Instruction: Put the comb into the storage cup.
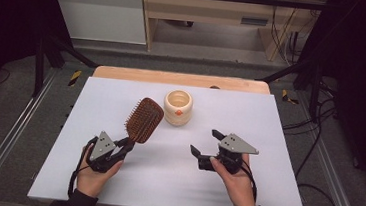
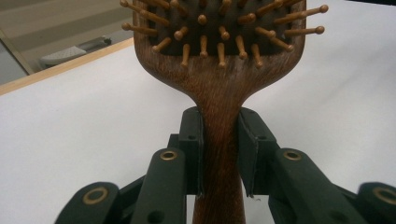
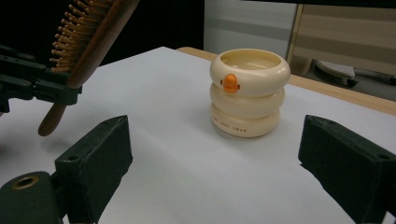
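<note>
A brown wooden hairbrush [image 1: 144, 119] with peg bristles is held up off the white table, head toward the back. My left gripper [image 1: 126, 144] is shut on its handle [image 2: 219, 135], with a black pad pressed on each side. A cream ribbed cup [image 1: 178, 107] with an orange mark stands upright at the table's middle back, also seen as the cup [image 3: 249, 92] ahead of my right gripper [image 3: 215, 168]. The right gripper [image 1: 207, 143] hovers open in front of the cup, with nothing between its pads. The brush [image 3: 86, 42] shows at the upper left of the right gripper view.
The white table top [image 1: 243, 188] has a wooden strip [image 1: 180, 79] along its back edge. Beyond it are grey floor, a light wooden cabinet [image 1: 209, 15] and cables [image 1: 320, 120] at the right. Metal rails run along both sides.
</note>
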`<state>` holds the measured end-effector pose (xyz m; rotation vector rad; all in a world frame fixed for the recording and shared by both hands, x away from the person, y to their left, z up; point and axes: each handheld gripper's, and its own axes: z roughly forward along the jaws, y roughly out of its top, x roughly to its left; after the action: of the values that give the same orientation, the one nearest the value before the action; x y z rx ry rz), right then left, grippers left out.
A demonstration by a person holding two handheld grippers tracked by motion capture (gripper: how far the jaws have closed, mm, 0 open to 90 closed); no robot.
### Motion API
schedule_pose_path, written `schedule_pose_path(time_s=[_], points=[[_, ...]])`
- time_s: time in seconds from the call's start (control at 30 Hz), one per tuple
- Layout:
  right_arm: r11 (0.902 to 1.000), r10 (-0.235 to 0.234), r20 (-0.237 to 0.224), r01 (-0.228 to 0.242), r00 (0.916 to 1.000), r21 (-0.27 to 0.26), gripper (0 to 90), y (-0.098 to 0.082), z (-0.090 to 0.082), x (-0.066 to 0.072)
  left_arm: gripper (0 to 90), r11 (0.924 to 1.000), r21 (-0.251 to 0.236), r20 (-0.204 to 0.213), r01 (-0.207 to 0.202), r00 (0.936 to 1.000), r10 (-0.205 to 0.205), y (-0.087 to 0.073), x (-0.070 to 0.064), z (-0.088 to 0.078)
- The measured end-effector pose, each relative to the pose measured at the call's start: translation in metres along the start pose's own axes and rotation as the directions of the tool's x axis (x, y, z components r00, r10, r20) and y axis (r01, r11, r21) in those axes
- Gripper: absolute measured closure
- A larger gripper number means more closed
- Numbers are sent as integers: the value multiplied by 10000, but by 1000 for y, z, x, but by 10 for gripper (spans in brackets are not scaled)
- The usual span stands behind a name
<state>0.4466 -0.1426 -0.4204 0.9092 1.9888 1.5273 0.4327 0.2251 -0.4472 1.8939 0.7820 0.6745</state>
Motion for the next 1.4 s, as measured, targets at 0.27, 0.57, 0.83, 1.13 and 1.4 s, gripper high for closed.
schedule_pose_path(time_s=[0.27, 0.57, 0.83, 1.13, 1.4], points=[[9994, 187, -215, -181, 9996, 286, 95, 13, 14, 9, 730, 9999, -143, 8, 40, 10000, -39, 0, 0, -1], [9993, 253, -495, -238, 9985, 302, 83, 27, 29, 22, 729, 9996, -286, -20, 14, 10000, -15, 1, -1, -3], [9969, 777, -693, -782, 9946, -47, 81, 32, 33, 29, 729, 9991, -416, -4, -20, 10000, 20, 2, -1, -3], [9942, 992, -1150, -1032, 9884, -299, 81, 38, 41, 42, 730, 9985, -542, -40, -64, 10000, 62, 3, -3, -5], [9934, 998, -1446, -1068, 9844, -418, 76, 48, 50, 55, 730, 9975, -698, -30, -45, 10000, 43, 4, -3, -7]])
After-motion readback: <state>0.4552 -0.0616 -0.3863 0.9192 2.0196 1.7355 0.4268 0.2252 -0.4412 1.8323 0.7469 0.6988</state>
